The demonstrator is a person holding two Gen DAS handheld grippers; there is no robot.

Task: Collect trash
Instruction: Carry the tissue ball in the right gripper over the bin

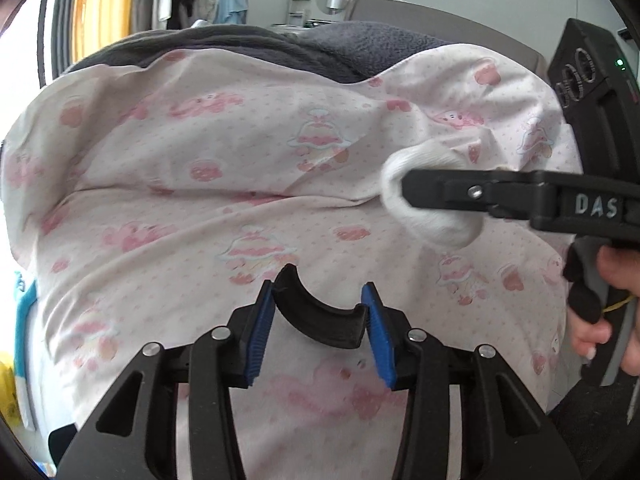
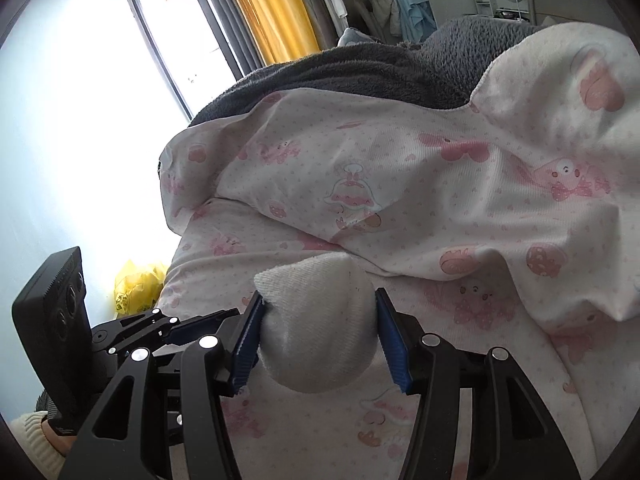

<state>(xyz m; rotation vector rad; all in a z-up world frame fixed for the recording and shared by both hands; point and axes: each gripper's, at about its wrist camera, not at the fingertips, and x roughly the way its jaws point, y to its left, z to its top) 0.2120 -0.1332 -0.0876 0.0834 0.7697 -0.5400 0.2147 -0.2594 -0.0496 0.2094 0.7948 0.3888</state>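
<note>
My left gripper (image 1: 318, 294) is shut on a black curved plastic piece (image 1: 320, 322), a half-ring pinched at both ends by the blue pads (image 1: 256, 332). It hangs over a white bed cover with pink prints (image 1: 180, 208). My right gripper (image 2: 318, 300) is shut on a white balled-up cloth bundle (image 2: 316, 332), which bulges out above and below the pads. In the left wrist view the right gripper (image 1: 408, 190) reaches in from the right with the white bundle (image 1: 440, 226) around its tip. The left gripper (image 2: 188, 324) shows low on the left in the right wrist view.
A dark grey fleece blanket (image 1: 288, 52) lies bunched at the far side of the bed. A yellow plastic bag (image 2: 138, 284) sits on the floor by the bright window (image 2: 172, 40). A person's hand (image 1: 600, 332) grips the right tool's handle. Clothes hang at the back.
</note>
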